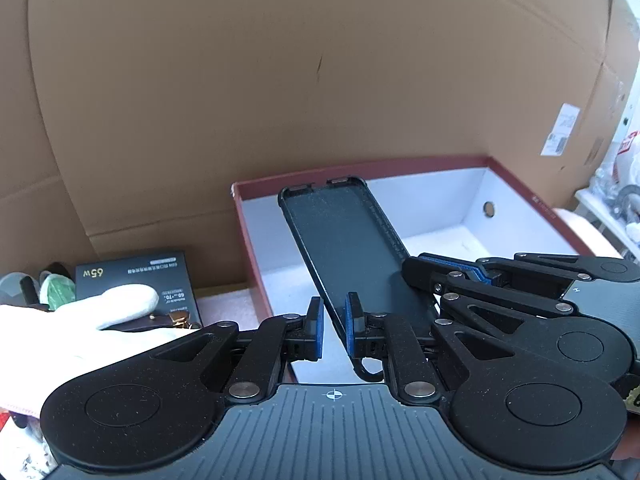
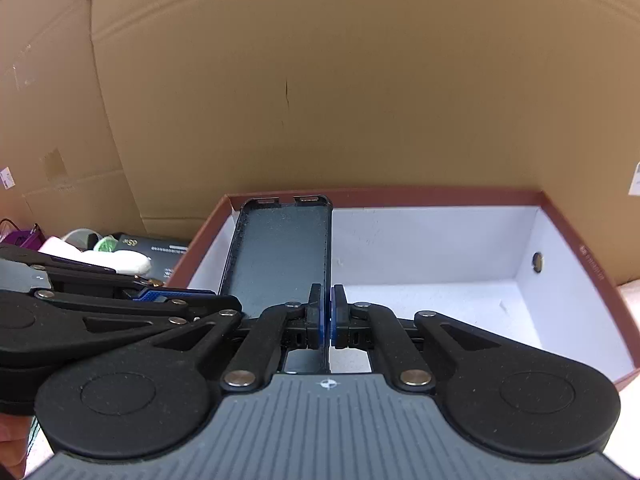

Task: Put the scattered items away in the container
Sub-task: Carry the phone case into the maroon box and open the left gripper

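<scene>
I held the right claw (image 2: pixel 330 316) level, clamped on the phone case (image 2: pixel 280 256) edge above the red box (image 2: pixel 576 232). The left claw (image 1: pixel 334 330) stood narrowly parted, straddling the case's opposite edge.

A big cardboard sheet (image 1: pixel 280 80) stood behind everything. A white shipping label (image 1: pixel 562 130) was stuck on its right side.

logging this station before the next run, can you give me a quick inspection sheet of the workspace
surface: pink padded mat.
job's things: black phone case held over the red box with white inside.
clutter: black 65w charger box, white oval object, green item left of the box.
grippers: right gripper shut on the case edge; left gripper open around its near end.
cables: nothing seen.
surroundings: cardboard wall behind.
</scene>
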